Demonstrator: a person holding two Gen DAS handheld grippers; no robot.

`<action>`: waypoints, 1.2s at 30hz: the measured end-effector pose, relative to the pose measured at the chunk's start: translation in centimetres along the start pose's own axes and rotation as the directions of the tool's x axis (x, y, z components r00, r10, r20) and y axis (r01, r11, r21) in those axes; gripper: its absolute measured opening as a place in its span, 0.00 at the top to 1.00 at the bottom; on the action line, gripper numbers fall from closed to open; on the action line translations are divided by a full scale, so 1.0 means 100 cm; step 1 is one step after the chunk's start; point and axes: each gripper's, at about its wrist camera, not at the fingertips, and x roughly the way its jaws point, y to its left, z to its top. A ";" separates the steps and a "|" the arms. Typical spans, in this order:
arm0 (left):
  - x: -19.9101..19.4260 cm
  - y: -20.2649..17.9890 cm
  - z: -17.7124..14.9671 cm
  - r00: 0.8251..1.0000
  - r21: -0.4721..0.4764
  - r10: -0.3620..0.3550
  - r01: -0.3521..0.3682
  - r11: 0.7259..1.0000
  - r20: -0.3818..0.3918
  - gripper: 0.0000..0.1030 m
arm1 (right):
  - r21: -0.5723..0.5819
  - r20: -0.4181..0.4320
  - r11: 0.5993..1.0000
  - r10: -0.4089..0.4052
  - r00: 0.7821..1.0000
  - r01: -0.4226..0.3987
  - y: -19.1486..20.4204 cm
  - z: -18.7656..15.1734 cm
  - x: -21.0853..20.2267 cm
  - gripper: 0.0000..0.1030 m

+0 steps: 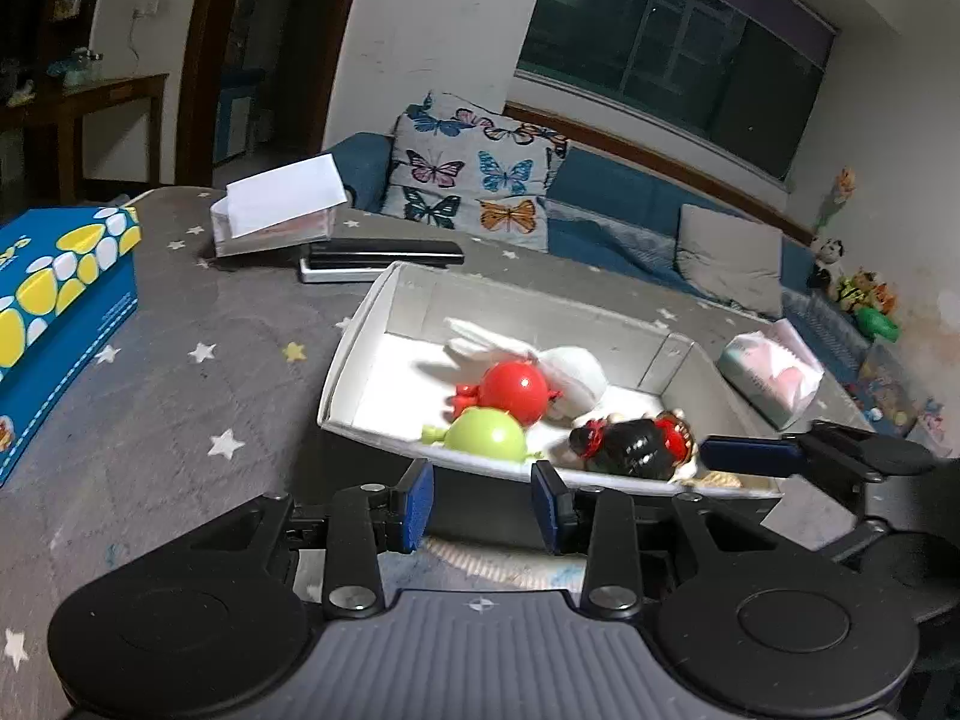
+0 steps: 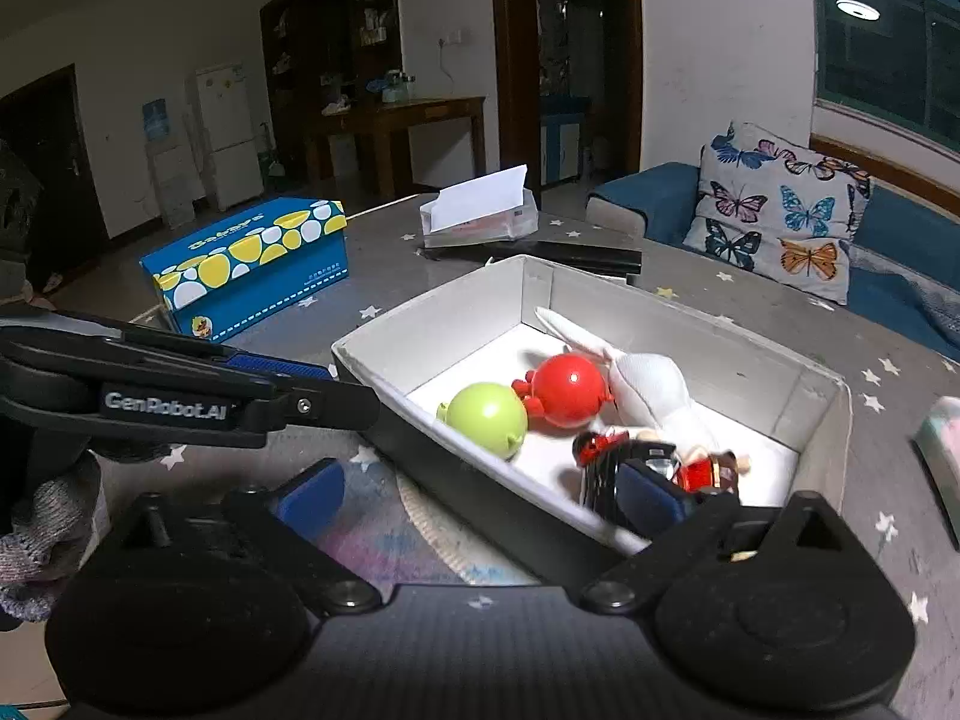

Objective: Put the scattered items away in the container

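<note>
Grey cloth dotted with small stars covers the worktop (image 1: 180,360), and near its middle sits the white cardboard box (image 2: 690,324), open-topped with a dark outer wall on the near side. Inside it lie a white soft toy (image 2: 654,390) with long ears, a red ball-shaped toy (image 2: 570,387) touching it, a lime-green ball-shaped toy (image 2: 487,417) just beside the red one, and a black-and-red figure (image 1: 636,447) at the near corner.

Beyond the box a blue carton with yellow and white spots (image 2: 252,264) stands on the left, a clear case with a white card (image 1: 282,210) leans at the far edge, and a flat black device (image 1: 384,255) lies just behind the box. A pale tissue pack (image 1: 771,375) rests to the right of the box. A butterfly cushion (image 1: 474,174) leans on the blue sofa behind the worktop.

The left gripper (image 1: 483,507) hovers just short of the near box wall, its jaws partly spread with nothing between them. The right gripper (image 2: 480,495) has its jaws spread wide, straddling the near wall, one finger outside the box and the other inside beside the figure; no pad presses on it.

The figure is blurred and partly hidden behind that finger, so its details are hard to make out.
</note>
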 end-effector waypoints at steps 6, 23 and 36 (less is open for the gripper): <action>-0.003 -0.005 -0.014 1.000 0.019 0.029 -0.029 0.999 -0.008 0.63 | 0.013 0.028 0.999 -0.045 0.999 0.044 0.007 -0.016 -0.010 0.00; -0.007 -0.012 -0.037 0.997 0.048 0.075 -0.074 0.996 -0.014 0.64 | 0.109 0.046 0.989 -0.105 0.993 0.100 0.017 -0.051 -0.011 0.00; -0.007 -0.019 -0.049 0.996 0.066 0.081 -0.079 0.995 -0.032 0.64 | 0.174 0.031 0.975 -0.144 0.989 0.136 0.021 -0.070 -0.009 0.00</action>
